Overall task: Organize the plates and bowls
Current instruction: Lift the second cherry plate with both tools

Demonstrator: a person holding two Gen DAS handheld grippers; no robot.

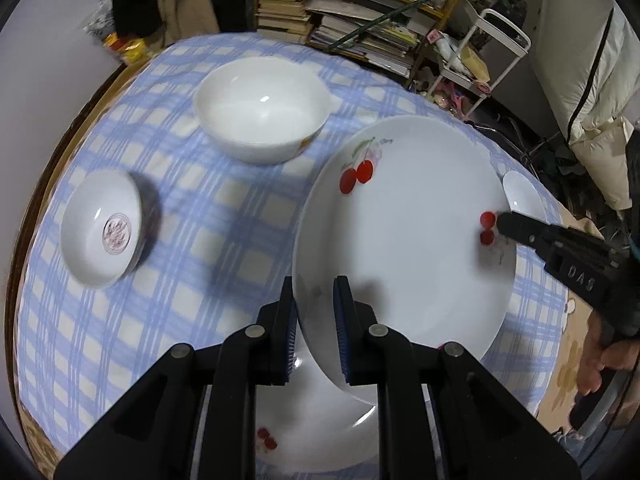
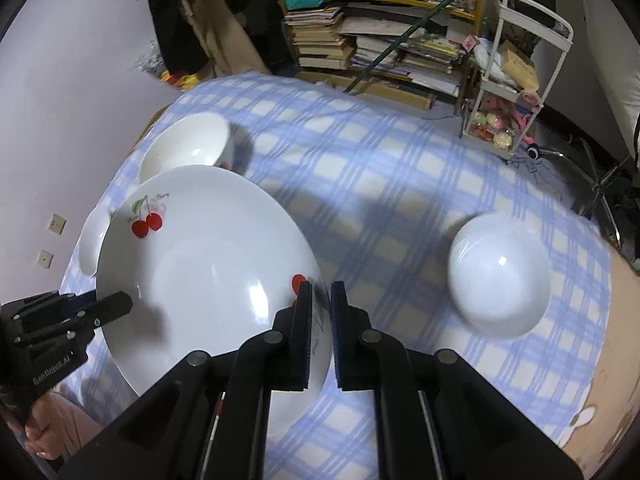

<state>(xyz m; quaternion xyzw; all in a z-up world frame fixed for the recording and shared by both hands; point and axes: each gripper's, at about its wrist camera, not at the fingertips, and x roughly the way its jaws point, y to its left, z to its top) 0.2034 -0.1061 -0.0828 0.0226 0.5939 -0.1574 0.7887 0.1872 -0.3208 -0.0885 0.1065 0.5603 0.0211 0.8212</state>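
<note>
Held plate: large white cherry-print ceramic plate lifted over checked tablecloth, empty.
Left gripper: clamped on its near rim.
Right gripper: clamped on opposite rim.
Beneath: second cherry plate.
Around: empty white handled bowl, small patterned bowl, plain white bowl.

Plates: two. Bowls: three.

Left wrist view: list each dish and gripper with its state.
Cherry plate: lifted, gripped at two rim edges.
Second cherry plate: flat on cloth beneath.
Large bowl: upright, empty.
Patterned bowl: upright, empty.
Left gripper: shut on rim.
Right gripper: shut on rim.
</note>
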